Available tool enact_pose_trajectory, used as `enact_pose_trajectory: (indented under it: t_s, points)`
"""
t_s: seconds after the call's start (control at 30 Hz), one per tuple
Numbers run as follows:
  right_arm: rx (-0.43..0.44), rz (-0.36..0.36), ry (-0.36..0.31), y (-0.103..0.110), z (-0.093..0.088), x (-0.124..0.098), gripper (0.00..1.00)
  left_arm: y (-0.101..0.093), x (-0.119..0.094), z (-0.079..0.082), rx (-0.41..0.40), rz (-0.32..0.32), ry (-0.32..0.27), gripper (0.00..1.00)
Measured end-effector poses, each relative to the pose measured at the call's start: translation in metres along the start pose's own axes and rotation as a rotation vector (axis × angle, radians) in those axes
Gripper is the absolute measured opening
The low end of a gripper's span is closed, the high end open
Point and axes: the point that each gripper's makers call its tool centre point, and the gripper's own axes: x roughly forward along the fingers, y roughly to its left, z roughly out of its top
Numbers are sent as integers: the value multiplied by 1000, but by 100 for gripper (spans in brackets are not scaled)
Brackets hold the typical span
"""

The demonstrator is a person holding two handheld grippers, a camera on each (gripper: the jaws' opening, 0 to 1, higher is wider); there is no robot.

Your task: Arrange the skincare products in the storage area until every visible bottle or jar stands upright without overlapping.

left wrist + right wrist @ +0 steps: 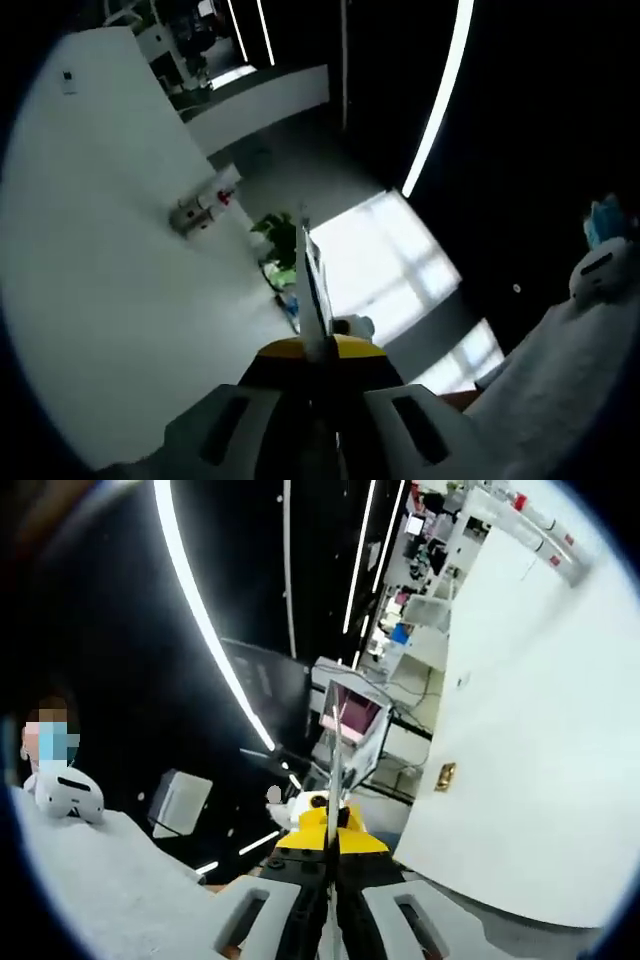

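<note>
The left tongs (312,290) are closed, their two jaws pressed together into one thin blade with nothing between them; the right tongs (334,770) are closed and empty in the same way. Both point up and away into a dark room: past the left tongs stand a white wall (110,250), a green plant (278,235) and a bright window patch (385,260); past the right tongs run long ceiling light strips (205,630), a monitor (352,720) and a white wall panel (530,740). The skincare products and their storage area lie outside what either view takes in, so their location and appearance cannot be told. Handling is therefore a judgement from the task alone: bottles and jars are probably rigid, smooth and light (glass ones heavier and fragile). Grip each across the body, below the cap, with moderate force.
</note>
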Motion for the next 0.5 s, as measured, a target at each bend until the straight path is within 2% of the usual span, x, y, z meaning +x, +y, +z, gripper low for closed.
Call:
enact_pose_trajectory:
  t_s: [0.07,0.13,0.2,0.3,0.37,0.43,0.47,0.5]
  points:
    - [1,-4,1,-1,-1,0,0,-1,-1,-1,-50,-2,16,0]
    - [14,4,2,0,-1,0,0,-2,-1,-2,-42,-2,29,0]
    - [19,9,4,0,-3,1,0,-2,-4,-3,-67,-1,49,0]
    - [-23,19,16,5,-5,3,0,-5,-6,-3,-67,-6,60,0]
    - [-45,31,16,9,-4,5,0,-6,-7,-5,-99,-14,74,0]
    - [-62,30,-19,11,4,6,6,-6,-7,-12,-113,-12,113,0]
    - [-67,27,-23,11,6,7,9,-6,-5,-20,-113,-2,142,0]
    - [-70,21,-17,11,6,8,8,-8,-4,-22,-109,-5,146,0]
